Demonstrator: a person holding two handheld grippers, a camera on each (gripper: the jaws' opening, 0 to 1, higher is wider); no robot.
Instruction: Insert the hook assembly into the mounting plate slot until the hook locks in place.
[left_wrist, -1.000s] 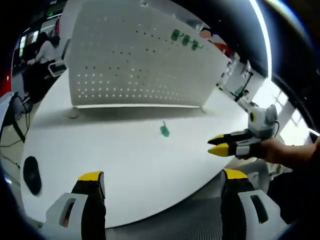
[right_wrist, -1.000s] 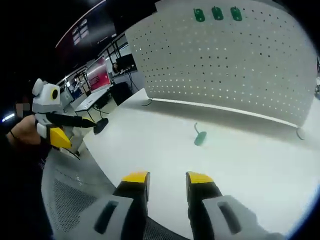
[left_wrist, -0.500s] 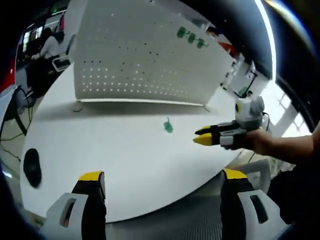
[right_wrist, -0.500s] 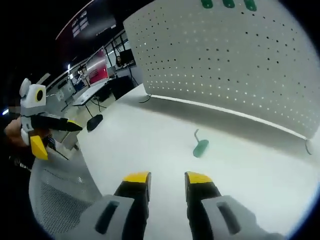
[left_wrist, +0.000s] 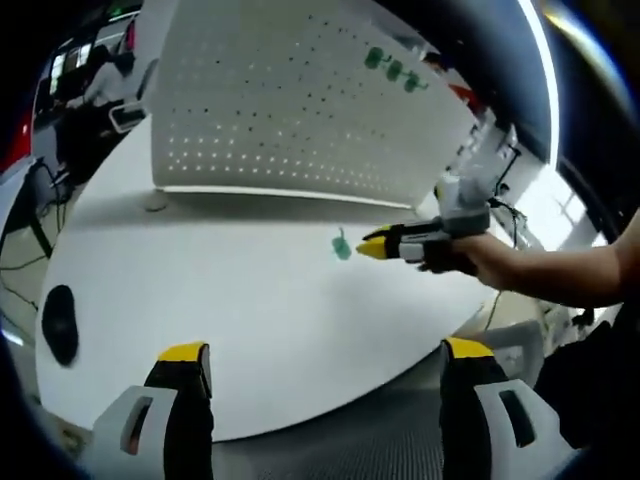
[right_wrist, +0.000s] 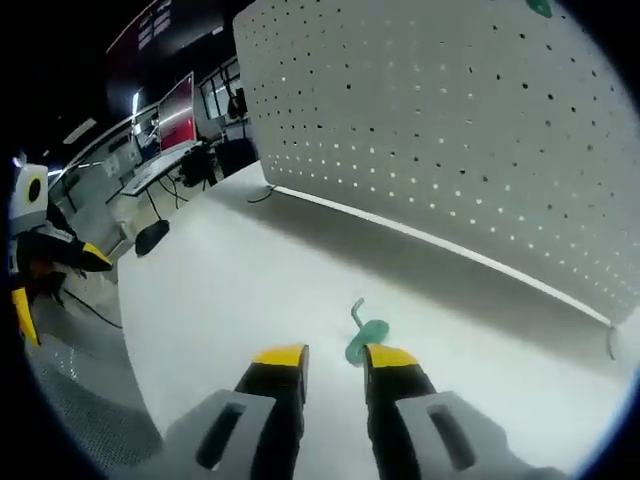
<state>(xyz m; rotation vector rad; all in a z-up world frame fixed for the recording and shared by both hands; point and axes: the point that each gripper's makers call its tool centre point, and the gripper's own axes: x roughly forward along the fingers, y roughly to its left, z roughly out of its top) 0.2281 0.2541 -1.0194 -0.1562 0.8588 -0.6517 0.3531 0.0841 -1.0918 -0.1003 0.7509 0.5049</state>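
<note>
Where it lies on the white tabletop (right_wrist: 200, 300), the green hook (right_wrist: 365, 340) sits just beyond the right gripper (right_wrist: 333, 358), fingers slightly parted, holding nothing. Pegboard (right_wrist: 450, 130) upright behind, three green hooks (left_wrist: 393, 70) mounted. Left gripper (left_wrist: 320, 352): fingers spread wide, empty.

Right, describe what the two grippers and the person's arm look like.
Both grippers have pale grey bodies with dark slots and black jaws capped in yellow. The left gripper shows this up close, as does the right gripper. Seen from the left gripper view, the right gripper has a grey block on top, held by a hand; the forearm is bare, no sleeve visible.
</note>
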